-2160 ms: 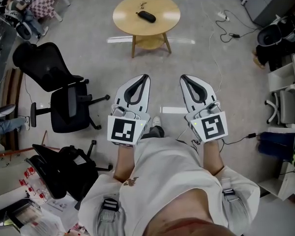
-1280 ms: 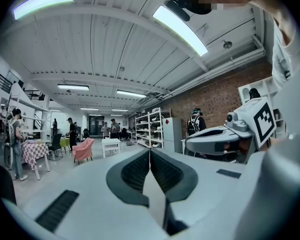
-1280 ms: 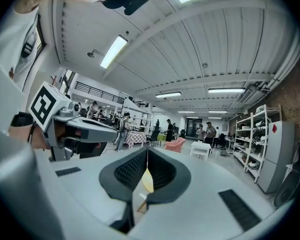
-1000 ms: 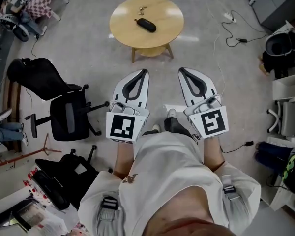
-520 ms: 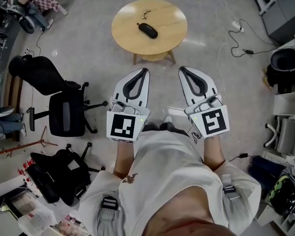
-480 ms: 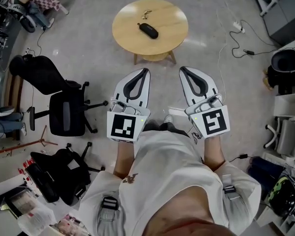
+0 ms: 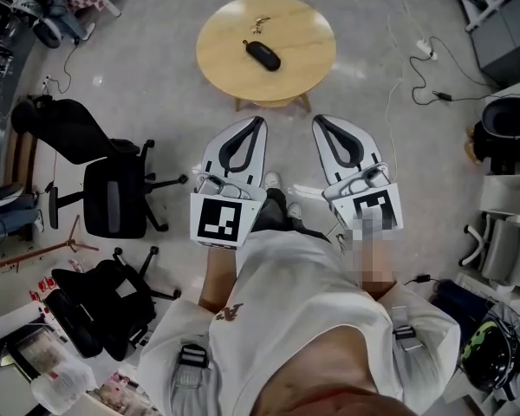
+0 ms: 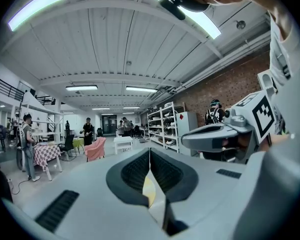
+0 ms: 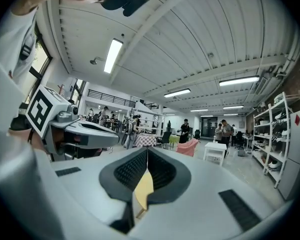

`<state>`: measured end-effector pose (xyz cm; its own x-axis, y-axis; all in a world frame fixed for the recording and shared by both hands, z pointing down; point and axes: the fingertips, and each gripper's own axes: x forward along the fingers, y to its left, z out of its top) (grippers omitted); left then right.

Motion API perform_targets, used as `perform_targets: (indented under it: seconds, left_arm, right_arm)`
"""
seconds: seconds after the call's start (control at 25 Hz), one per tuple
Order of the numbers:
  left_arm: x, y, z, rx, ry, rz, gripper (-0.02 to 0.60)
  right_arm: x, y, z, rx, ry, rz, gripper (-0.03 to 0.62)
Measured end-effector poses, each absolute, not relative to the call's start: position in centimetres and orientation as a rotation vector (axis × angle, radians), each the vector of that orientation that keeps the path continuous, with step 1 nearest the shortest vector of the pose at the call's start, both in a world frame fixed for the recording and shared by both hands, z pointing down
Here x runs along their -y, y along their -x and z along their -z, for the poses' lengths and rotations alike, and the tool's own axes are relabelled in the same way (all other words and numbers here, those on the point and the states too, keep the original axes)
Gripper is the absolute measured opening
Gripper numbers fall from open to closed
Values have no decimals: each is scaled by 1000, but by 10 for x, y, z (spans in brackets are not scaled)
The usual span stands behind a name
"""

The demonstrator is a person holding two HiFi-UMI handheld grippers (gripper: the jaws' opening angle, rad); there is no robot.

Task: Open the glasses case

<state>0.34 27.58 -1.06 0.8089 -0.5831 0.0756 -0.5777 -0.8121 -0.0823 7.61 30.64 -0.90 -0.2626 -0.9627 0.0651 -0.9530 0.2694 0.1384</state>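
A black glasses case (image 7: pixel 262 55) lies closed on the round wooden table (image 7: pixel 305 59), ahead of me in the head view. A small bunch of keys (image 7: pixel 258 22) rests behind it. My left gripper (image 7: pixel 258 121) and right gripper (image 7: pixel 317 120) are held side by side at waist height, both shut and empty, well short of the table. In the left gripper view the jaws (image 8: pixel 149 151) meet tip to tip; the right gripper (image 8: pixel 215 136) shows beside them. The right gripper view shows its jaws (image 9: pixel 147 151) closed too, with a sliver of the table between the pads.
Black office chairs (image 7: pixel 113 198) stand at my left on the grey floor. Cables and a power strip (image 7: pixel 425 50) trail at the right, near white chairs (image 7: pixel 507 241). Through the gripper views I see shelving (image 8: pixel 165 126), tables and several people far off in a large hall.
The table and case have come closer and slid slightly right in the head view. Both grippers stay shut, side by side.
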Motion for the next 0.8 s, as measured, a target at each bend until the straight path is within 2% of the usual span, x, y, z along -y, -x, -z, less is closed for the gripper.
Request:
perform_targets:
  seconds: [0.8]
  left_arm:
    - [-134, -9, 6, -827, 2978, 101, 21]
  right_arm:
    - [-165, -75, 8, 2285, -1865, 102, 21]
